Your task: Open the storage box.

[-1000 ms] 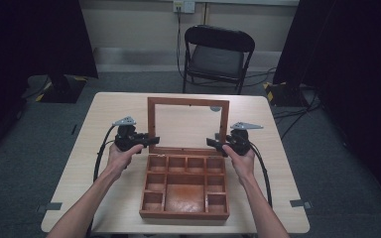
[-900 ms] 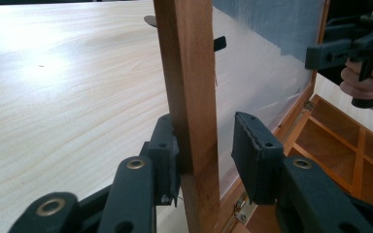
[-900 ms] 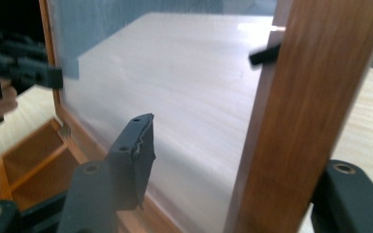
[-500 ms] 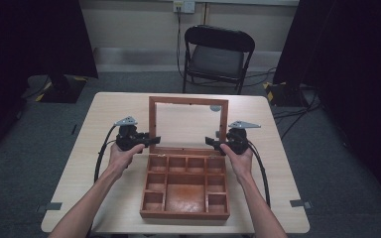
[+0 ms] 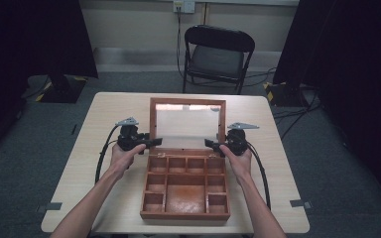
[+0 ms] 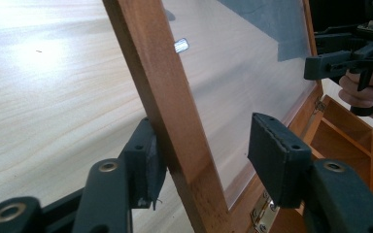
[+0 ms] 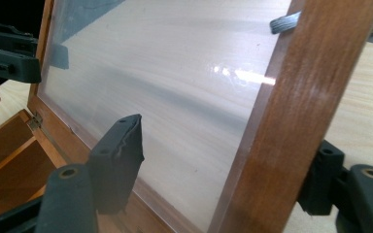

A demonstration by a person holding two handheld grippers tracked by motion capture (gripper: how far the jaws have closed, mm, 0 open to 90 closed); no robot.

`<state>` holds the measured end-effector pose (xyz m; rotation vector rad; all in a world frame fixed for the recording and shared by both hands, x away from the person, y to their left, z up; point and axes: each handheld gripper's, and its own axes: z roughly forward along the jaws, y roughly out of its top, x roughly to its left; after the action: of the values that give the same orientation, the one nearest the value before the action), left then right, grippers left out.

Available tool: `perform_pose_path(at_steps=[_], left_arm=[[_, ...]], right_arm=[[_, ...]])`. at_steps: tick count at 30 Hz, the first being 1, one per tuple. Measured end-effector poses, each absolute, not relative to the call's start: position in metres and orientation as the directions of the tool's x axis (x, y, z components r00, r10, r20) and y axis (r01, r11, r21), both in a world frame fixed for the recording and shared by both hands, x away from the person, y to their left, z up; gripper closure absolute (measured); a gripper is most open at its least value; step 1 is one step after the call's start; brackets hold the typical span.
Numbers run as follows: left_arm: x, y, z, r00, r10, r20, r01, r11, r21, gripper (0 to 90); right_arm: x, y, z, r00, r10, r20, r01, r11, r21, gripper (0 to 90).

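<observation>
Two open claws (image 5: 155, 142) (image 5: 210, 144) astride upright lid (image 5: 187, 103)

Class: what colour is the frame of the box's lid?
Reddish-brown wood frame; clearest in the left gripper view.

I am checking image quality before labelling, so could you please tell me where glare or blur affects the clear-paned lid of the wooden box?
Right gripper view: a bright glare streak crosses the clear pane of the brown wooden-framed lid. Left gripper view: the pale wooden table washes out upper left. High view: the pane reflects a light band at its top edge.
</observation>
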<state>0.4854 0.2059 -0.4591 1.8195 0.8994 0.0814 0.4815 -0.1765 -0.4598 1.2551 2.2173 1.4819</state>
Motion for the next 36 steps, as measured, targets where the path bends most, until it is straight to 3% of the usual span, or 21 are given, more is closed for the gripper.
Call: perform_pose_path(at_steps=[20, 36], left_arm=[[0.492, 0.209, -0.475, 0.684, 0.640, -0.351, 0.592, -0.206, 0.779, 37.0], [0.494, 0.215, -0.486, 0.650, 0.631, -0.423, 0.646, -0.167, 0.744, 34.4]], right_arm=[[0.490, -0.174, -0.478, -0.580, 0.754, 0.308, 0.605, 0.146, 0.783, 13.7], [0.492, -0.179, -0.482, -0.558, 0.764, 0.326, 0.642, 0.148, 0.753, 12.4]])
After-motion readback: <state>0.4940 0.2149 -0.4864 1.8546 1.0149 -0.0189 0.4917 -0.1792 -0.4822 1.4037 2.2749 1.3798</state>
